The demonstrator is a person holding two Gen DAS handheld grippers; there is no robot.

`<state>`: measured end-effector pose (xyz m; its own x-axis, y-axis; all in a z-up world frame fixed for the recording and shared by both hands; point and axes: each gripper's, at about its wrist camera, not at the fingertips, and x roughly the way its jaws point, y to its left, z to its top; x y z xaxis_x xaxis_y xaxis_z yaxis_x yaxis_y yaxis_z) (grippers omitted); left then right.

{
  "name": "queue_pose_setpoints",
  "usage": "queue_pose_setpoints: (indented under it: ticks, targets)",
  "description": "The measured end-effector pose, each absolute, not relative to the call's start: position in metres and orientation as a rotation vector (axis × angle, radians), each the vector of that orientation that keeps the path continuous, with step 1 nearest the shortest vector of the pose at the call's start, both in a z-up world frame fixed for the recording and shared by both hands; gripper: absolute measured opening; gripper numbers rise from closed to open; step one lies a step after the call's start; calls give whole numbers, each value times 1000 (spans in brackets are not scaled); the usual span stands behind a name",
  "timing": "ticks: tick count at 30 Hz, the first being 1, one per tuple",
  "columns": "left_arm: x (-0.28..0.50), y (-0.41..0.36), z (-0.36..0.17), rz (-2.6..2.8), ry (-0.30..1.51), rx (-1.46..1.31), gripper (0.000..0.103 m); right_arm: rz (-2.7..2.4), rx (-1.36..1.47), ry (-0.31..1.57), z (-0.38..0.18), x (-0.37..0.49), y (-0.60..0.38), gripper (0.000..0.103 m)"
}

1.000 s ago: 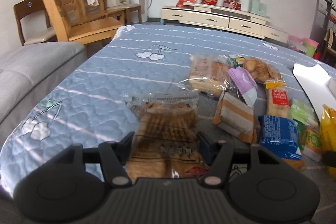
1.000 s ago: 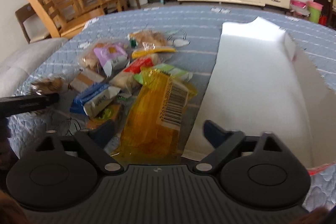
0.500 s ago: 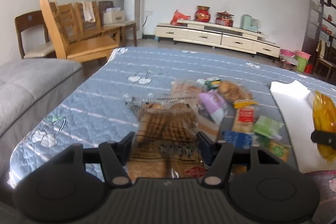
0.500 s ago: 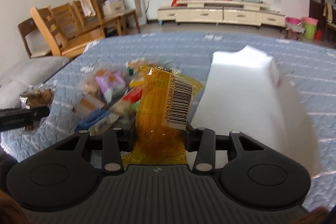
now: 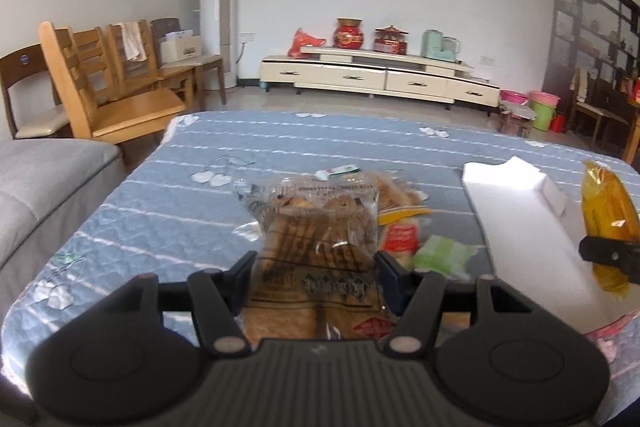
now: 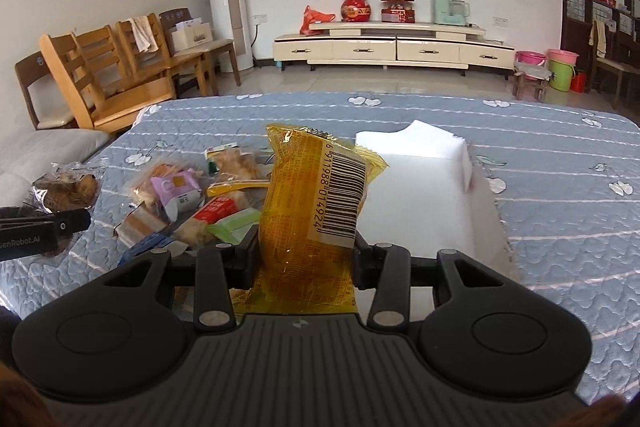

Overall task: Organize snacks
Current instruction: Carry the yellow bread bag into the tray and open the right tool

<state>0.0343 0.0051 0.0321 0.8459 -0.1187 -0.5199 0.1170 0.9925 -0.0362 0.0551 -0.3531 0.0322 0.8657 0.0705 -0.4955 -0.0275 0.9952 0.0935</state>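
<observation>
Left gripper [image 5: 316,269] clamps a clear bread packet [image 5: 316,247] above the near quilt, right gripper [image 6: 305,253] pinches a yellow snack bag [image 6: 312,203] left of the white box [image 6: 424,203]; both look light, crinkly, crushable, best held at mid-body.

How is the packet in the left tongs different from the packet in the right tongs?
The brown pastry packet has clear film that shows the baked pieces inside; the yellow packet is tinted orange-yellow film. The yellow packet shows a large barcode; the brown one shows dark printed lettering and a red mark. The brown packet looks wider between its tongs. Both are held upright above the blue quilt, the left tongs and right tongs shut on them.
</observation>
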Motion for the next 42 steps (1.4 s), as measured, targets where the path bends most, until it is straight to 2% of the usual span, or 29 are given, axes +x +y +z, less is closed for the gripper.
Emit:
queue_pose_setpoints:
  ticks: [42]
  targets:
    - [74,-139,48,-396,589,123,62,-103,109,492,45,72,-398,52]
